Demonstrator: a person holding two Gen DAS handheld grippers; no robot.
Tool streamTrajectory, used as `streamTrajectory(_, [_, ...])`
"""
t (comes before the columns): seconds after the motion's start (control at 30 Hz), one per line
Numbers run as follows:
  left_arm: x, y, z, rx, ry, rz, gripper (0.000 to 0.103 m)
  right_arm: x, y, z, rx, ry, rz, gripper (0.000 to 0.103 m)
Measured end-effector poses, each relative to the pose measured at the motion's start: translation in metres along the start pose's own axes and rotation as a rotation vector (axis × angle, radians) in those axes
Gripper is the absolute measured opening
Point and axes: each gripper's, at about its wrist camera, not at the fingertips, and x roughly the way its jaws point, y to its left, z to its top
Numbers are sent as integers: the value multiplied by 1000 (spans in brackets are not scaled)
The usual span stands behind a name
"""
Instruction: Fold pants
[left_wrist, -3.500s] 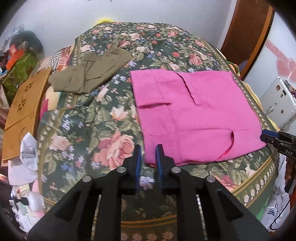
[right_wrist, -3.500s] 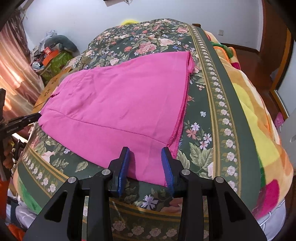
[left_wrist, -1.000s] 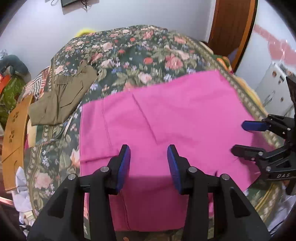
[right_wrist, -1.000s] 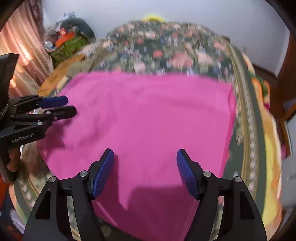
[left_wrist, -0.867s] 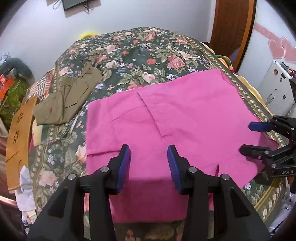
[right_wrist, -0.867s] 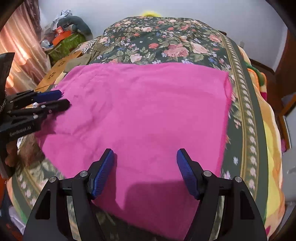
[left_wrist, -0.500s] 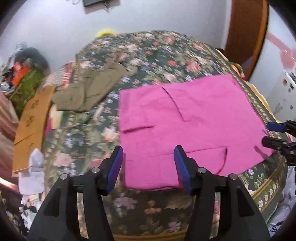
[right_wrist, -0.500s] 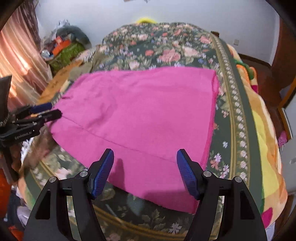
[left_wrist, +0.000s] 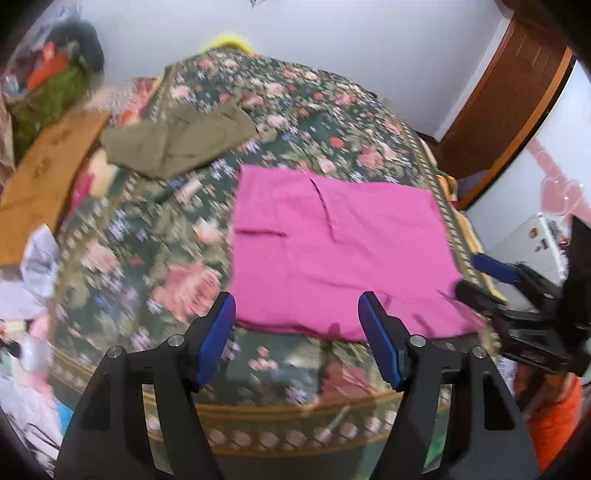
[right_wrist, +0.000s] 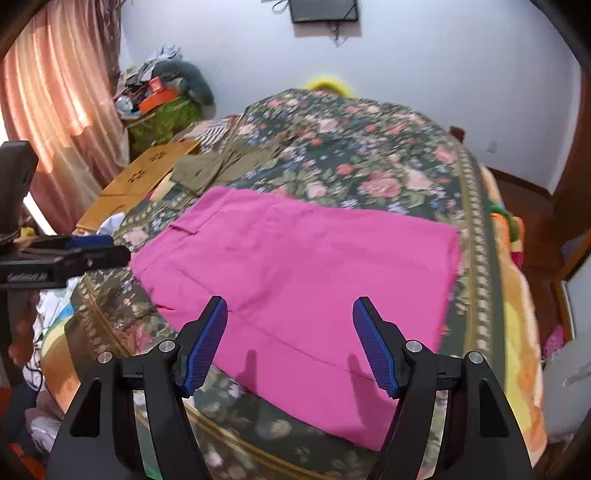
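Note:
The pink pants lie folded flat in a rough square on the flowered bedspread, near its front right edge; they also show in the right wrist view. My left gripper is open and empty, held above the bed's front edge, just short of the pants' near left corner. My right gripper is open and empty, hovering above the near edge of the pants. Each gripper shows in the other's view: the right one at the far right, the left one at the far left.
Olive-green pants lie crumpled at the bed's far left. A wooden board leans beside the bed on the left, with clutter and a green basket behind it. A wooden door and a white appliance stand at the right.
Both grippers have drawn back and up from the pants. The left jaws opened from shut 3.5 s ago to wide open, and the right jaws also opened wider. The pants lie still.

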Motion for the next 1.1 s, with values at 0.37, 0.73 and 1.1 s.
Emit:
streamTrajectory(0.37, [35, 12, -21, -154, 158, -106, 69, 55, 4, -13, 37, 118, 48, 67])
streamTrajectory(0.73, [56, 31, 1, -305, 144, -237, 69, 60, 0, -23, 53, 158, 109, 67])
streamTrajectory(1.1, [56, 17, 11, -161, 74, -42, 22, 62, 0, -24, 54, 144, 126, 67])
